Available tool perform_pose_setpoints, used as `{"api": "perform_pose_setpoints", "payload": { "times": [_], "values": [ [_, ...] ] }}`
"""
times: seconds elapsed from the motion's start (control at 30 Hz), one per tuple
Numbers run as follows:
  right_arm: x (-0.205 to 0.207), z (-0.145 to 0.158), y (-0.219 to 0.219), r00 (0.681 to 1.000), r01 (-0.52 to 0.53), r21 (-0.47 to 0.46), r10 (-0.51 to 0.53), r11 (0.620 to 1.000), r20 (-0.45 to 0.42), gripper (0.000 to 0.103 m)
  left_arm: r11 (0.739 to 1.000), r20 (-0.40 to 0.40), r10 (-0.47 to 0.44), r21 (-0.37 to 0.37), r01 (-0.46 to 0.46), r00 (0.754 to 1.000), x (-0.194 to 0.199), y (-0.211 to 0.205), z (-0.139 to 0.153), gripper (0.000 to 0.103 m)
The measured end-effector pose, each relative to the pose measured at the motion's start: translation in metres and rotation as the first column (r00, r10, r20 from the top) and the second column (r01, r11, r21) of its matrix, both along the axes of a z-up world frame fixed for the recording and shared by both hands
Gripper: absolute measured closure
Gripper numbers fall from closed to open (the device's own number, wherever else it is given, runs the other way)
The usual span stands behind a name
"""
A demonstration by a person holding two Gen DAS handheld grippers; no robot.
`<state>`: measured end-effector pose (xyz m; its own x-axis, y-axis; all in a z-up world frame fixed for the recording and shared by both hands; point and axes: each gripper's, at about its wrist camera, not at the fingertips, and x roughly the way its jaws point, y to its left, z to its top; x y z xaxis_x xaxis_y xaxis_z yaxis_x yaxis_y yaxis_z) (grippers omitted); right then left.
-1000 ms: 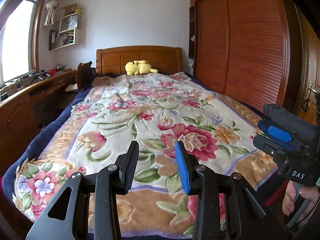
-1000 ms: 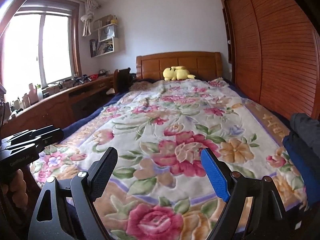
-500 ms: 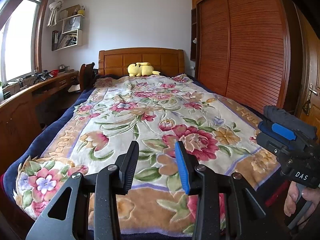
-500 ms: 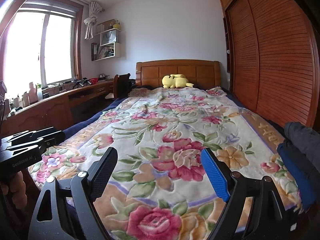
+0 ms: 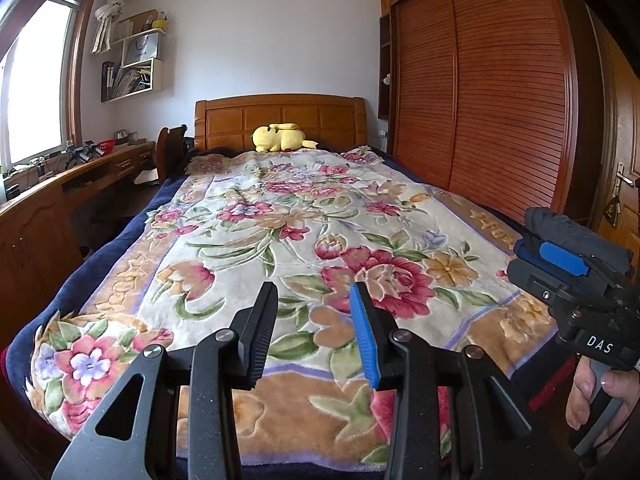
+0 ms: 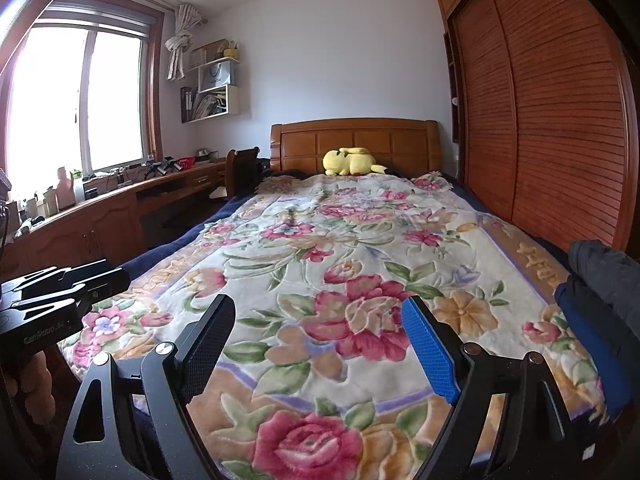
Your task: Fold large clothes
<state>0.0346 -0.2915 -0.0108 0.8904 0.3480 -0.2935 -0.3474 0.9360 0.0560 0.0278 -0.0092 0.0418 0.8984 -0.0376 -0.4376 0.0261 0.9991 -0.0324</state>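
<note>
Left gripper [image 5: 314, 322] hovers over the foot of the bed [image 5: 280, 120], jaws partly apart with nothing between them. Right gripper [image 6: 316, 344] hovers beside it, jaws wide apart and empty. Dark garment [image 6: 604, 276] lies bunched at the bed's right edge, near the foot, on the floral blanket [image 6: 340, 248]. Yellow plush [image 6: 350, 162] rests at the headboard end of the bed.

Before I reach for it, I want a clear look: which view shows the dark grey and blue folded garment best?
The left wrist view: the dark grey and blue folded garment shows past the right gripper, at the bed's right edge. The right wrist view cuts it off at the frame edge.
</note>
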Motion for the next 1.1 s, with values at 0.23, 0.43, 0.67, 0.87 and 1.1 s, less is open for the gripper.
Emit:
{"api": "perform_pose_setpoints", "payload": {
  "times": [0.23,0.43,0.67,0.87,1.1],
  "values": [
    [0.001,-0.0008,0.0008,1.0,0.002,0.005,-0.002,1.0,-0.004,0.017,1.0,0.0,0.002,0.001,-0.002,1.0,-0.0001,-0.0018,0.0006,0.065],
    [0.0008,-0.0008,0.0002,1.0,0.002,0.005,-0.002,1.0,-0.003,0.017,1.0,0.001,0.0,0.001,0.0,1.0,-0.0003,-0.0019,0.0007,0.065],
    [0.0003,-0.002,-0.0004,1.0,0.003,0.008,-0.003,1.0,-0.002,0.017,1.0,0.001,0.002,0.001,-0.002,1.0,-0.0008,-0.0025,0.0006,0.065],
    [-0.0005,-0.0011,0.0002,1.0,0.007,0.008,-0.007,1.0,-0.002,0.017,1.0,0.002,0.002,0.004,-0.002,1.0,-0.0009,-0.0025,0.0007,0.065],
    [-0.0008,-0.0002,0.0,1.0,0.01,0.01,-0.01,1.0,-0.001,0.017,1.0,0.007,0.001,0.007,-0.001,1.0,-0.0014,-0.0073,0.0028,0.064]
  ]
}}
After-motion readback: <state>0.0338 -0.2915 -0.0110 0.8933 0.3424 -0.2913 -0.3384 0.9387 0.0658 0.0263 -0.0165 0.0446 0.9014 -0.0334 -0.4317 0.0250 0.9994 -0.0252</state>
